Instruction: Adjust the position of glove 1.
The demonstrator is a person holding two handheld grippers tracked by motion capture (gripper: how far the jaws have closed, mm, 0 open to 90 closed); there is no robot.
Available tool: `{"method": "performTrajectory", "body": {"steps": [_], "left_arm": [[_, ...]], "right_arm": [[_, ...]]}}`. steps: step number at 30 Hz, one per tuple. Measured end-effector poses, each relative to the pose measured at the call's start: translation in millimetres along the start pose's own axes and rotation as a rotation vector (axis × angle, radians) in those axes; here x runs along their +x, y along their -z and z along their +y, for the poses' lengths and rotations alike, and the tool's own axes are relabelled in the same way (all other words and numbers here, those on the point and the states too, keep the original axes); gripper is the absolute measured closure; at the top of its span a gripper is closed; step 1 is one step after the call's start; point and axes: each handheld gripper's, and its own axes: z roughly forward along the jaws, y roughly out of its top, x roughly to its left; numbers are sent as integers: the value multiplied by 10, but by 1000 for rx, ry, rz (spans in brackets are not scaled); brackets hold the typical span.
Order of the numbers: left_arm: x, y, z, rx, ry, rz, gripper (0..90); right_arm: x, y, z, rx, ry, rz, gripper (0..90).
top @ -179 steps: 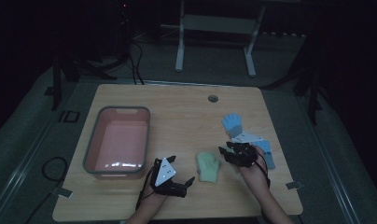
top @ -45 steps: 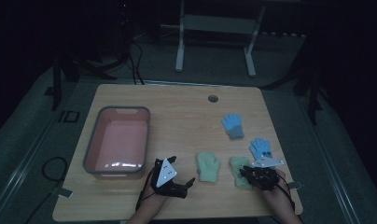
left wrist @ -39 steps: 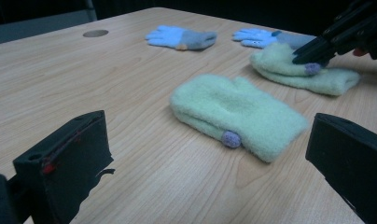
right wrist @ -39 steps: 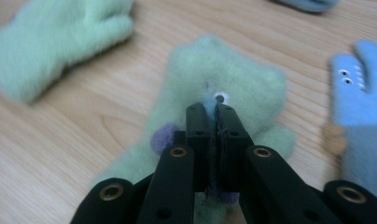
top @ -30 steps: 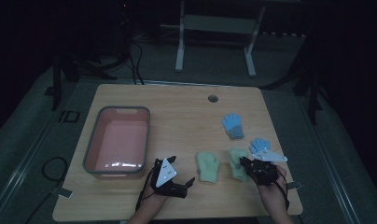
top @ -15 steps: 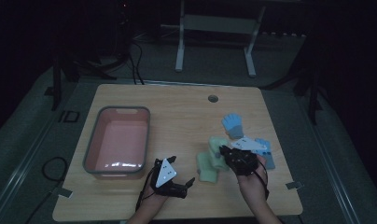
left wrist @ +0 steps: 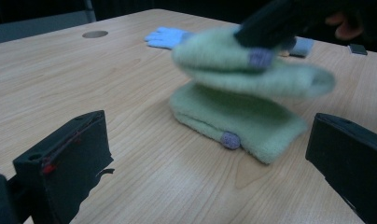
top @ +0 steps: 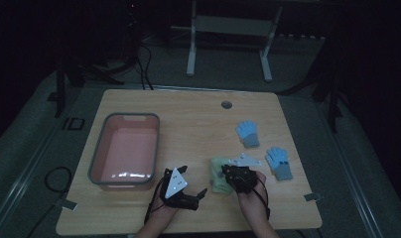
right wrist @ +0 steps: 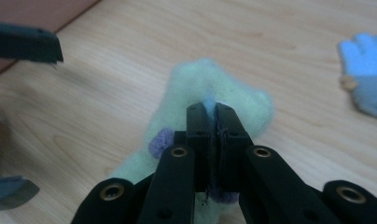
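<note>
A pale green glove (left wrist: pixel 233 119) lies flat on the wooden table (top: pixel 188 119). Just above it hangs a second green glove (left wrist: pixel 224 58), and my right gripper (right wrist: pixel 210 112) is shut on its fabric. From the high view the two gloves (top: pixel 218 174) overlap beside my right gripper (top: pixel 233 173). My left gripper (top: pixel 192 182) rests on the table to their left, its jaws open (left wrist: pixel 205 158) and facing the gloves with nothing between them.
Two blue gloves (top: pixel 248 133) (top: pixel 279 161) lie on the table's right side. A pink bin with a grey rim (top: pixel 97 153) stands at the left. A round cable hole (top: pixel 227 104) sits near the far edge.
My right gripper has carried the green glove leftward, from beside the other green glove to over it. The left gripper has stayed put.
</note>
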Motion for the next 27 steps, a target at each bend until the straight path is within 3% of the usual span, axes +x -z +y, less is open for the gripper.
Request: {"method": "performTrajectory", "body": {"steps": [9, 20, 23, 25, 27], "left_arm": [[-2, -1, 0, 1, -2, 1, 1], [-5, -4, 1, 2, -4, 1, 1], [-11, -3, 2, 3, -12, -5, 1], [-25, -11, 5, 11, -27, -4, 1], [-52, -23, 12, 38, -52, -4, 1]], "right_arm": [[11, -172, -98, 44, -1, 6, 845], [-97, -275, -155, 87, 2, 75, 815], [-114, -245, -133, 84, 5, 93, 760], [-151, -173, -99, 65, 19, 100, 678], [-178, -139, -86, 56, 20, 108, 632]]}}
